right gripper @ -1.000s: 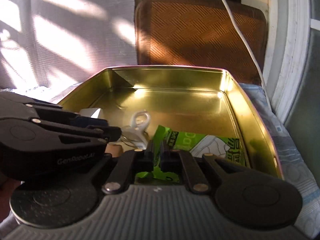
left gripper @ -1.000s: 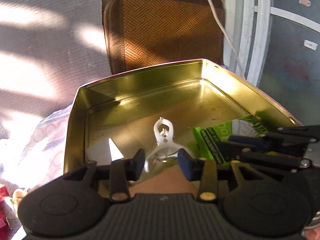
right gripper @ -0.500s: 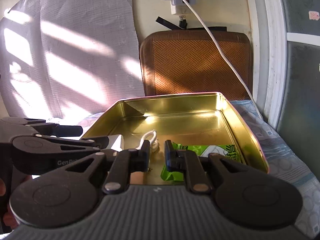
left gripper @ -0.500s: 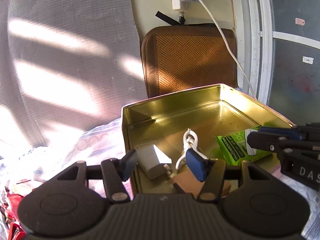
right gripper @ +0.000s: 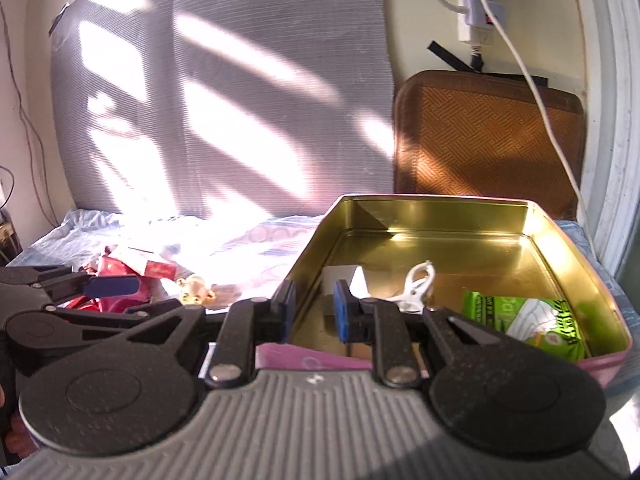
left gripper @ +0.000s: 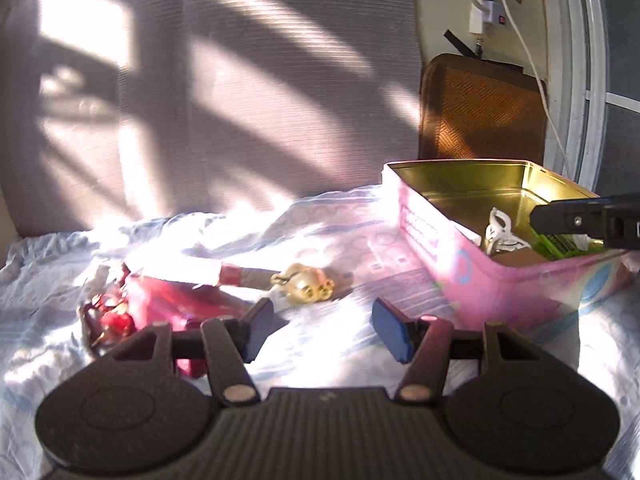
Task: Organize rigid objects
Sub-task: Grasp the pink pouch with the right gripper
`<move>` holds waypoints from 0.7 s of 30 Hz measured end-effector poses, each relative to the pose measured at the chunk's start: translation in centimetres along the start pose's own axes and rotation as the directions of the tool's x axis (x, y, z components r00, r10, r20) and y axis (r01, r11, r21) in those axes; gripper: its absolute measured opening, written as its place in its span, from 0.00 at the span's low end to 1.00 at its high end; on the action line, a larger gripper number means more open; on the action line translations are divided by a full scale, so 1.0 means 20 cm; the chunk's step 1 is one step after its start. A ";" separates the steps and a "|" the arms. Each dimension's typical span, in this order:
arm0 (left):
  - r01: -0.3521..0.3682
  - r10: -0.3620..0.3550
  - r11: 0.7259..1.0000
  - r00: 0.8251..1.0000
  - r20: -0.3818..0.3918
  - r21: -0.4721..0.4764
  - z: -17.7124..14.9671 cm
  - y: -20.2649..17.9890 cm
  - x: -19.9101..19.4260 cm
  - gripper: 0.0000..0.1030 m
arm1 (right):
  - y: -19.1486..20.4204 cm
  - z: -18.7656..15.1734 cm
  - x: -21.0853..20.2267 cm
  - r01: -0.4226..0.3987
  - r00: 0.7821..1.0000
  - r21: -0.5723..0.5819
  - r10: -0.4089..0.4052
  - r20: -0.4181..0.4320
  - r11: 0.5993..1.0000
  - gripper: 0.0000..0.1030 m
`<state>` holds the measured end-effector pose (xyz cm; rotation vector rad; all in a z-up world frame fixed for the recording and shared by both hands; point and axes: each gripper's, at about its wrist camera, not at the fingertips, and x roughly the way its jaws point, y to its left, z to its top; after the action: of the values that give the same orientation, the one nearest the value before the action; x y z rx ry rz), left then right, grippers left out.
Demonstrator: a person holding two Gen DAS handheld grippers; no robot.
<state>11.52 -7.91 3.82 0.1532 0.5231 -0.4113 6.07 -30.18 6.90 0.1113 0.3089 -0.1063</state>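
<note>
Both grippers empty beside the open tin

Left gripper (left gripper: 322, 326) spread wide above the bedsheet (left gripper: 340, 240), near a gold figurine (left gripper: 306, 289); right gripper (right gripper: 311, 311) just parting, nothing between, over the tin (right gripper: 576, 244) holding white clip (right gripper: 416, 286) and green packet (right gripper: 520, 320).

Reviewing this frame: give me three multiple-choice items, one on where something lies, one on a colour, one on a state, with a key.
1. Where does the white clip lie?
A. in the tin
B. on the bedsheet
C. in the left tongs

2. What colour is the tin's outer wall?
A. blue
B. pink
C. black

3. How do the left tongs stand?
A. shut on the clip
B. shut on the gold trinket
C. open, with nothing between the pads

Key: 1 A, the clip rests on the tin's gold floor; 2 B, the left wrist view shows a pink side; 3 C, only bedsheet shows in the gap.
</note>
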 end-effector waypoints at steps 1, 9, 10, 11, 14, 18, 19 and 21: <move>-0.022 0.022 1.000 1.000 -0.002 -0.022 -0.05 0.08 -0.02 0.54 | 0.05 0.00 0.02 -0.022 1.000 -0.015 0.022 -0.010 1.000 0.22; -0.289 0.301 0.901 0.954 -0.012 -0.323 -0.27 0.72 -0.12 0.51 | 0.49 -0.02 0.36 -0.237 0.962 -0.054 0.227 -0.152 0.970 0.25; -0.284 0.308 0.889 0.951 0.012 -0.359 -0.27 0.75 -0.14 0.51 | 0.54 -0.02 0.41 -0.273 0.949 -0.034 0.263 -0.174 0.962 0.26; -0.284 0.315 0.882 0.949 0.021 -0.377 -0.27 0.77 -0.14 0.51 | 0.58 -0.02 0.46 -0.296 0.939 -0.015 0.288 -0.189 0.955 0.30; -0.287 0.324 0.888 0.945 0.047 -0.360 -0.27 0.75 -0.16 0.52 | 0.72 -0.03 0.58 -0.350 0.910 0.047 0.352 -0.219 0.935 0.34; -0.274 0.309 0.904 0.949 0.058 -0.329 -0.26 0.72 -0.15 0.53 | 0.82 -0.02 0.76 -0.330 0.905 0.124 0.351 -0.241 0.936 0.37; -0.269 0.306 0.902 0.950 0.061 -0.337 -0.27 0.73 -0.16 0.53 | 0.82 -0.02 0.79 -0.331 0.901 0.146 0.358 -0.245 0.932 0.32; -0.251 0.292 0.901 0.954 0.066 -0.353 -0.28 0.74 -0.16 0.53 | 0.79 -0.03 0.77 -0.332 0.899 0.184 0.370 -0.236 0.925 0.15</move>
<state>12.74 8.04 1.26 -0.1332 0.4412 -0.0501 22.43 -15.80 3.08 0.3208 0.5469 0.2515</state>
